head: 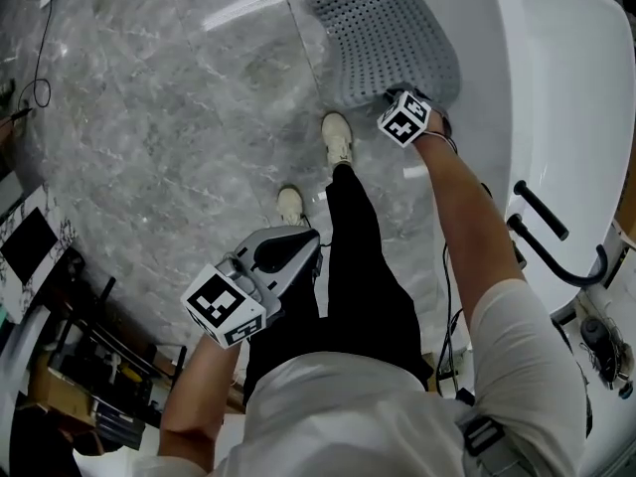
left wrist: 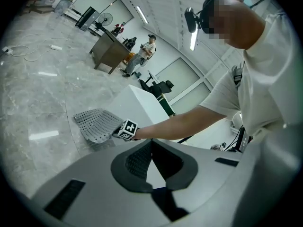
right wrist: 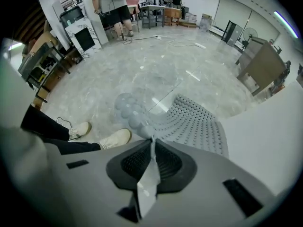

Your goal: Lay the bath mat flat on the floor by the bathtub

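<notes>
Head view steeply down, gripper views along jaws, all sharing bath mat (head: 383,38)

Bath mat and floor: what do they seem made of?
Bath mat: likely soft grey rubber or plastic, matte; perforated, and it bends where the right tool pinches it. Floor: seemingly polished grey marble or tile; veined, with glossy light reflections.
</notes>
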Demonstrator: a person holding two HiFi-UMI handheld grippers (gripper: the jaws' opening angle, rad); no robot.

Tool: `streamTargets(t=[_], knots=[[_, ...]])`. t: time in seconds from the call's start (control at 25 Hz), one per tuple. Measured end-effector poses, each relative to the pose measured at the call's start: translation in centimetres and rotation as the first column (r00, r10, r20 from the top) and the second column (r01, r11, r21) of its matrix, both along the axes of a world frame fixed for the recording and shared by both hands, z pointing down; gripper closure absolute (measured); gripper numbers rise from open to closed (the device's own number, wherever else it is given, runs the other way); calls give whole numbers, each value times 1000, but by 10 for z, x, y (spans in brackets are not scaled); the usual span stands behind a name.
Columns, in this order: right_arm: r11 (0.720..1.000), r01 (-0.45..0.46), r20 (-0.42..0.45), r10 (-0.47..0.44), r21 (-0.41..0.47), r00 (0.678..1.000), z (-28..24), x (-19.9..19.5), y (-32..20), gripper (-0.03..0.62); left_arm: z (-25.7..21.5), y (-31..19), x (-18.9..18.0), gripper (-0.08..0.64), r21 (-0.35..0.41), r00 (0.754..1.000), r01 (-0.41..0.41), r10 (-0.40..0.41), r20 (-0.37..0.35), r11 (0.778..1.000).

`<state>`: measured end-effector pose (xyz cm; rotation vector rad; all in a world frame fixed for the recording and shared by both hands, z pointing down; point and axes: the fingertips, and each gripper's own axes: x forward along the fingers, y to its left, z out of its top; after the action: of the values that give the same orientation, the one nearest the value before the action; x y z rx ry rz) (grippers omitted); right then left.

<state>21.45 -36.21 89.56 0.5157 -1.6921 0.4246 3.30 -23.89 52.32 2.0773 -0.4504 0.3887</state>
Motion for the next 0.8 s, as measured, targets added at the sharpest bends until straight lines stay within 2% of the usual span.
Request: streamTargets(t=[0.16, 0.32, 0.48, 0.64, 0.8], knots=[[1000, -18, -23, 18, 16, 1000, 5, -4, 25, 555, 1, 32, -23, 541, 23, 1000, -5, 6, -15, 1000], [998, -56, -34, 56, 15, 998, 11, -8, 51, 554, 12, 65, -47, 541, 13, 999, -9, 10, -40, 1000], [998, -63, -70, 63, -2, 996, 22, -10, 84, 550, 21, 101, -65, 541, 30, 996, -64, 66, -57, 997], [999, 1, -120, -5, -36, 993, 36, -9, 134, 548, 31, 139, -81, 541, 10, 992, -108, 108, -67, 994], [996, 68, -165, -77, -59, 983, 67, 9, 170, 546, 64, 167, -84, 541, -9, 994, -100, 100, -48, 995]])
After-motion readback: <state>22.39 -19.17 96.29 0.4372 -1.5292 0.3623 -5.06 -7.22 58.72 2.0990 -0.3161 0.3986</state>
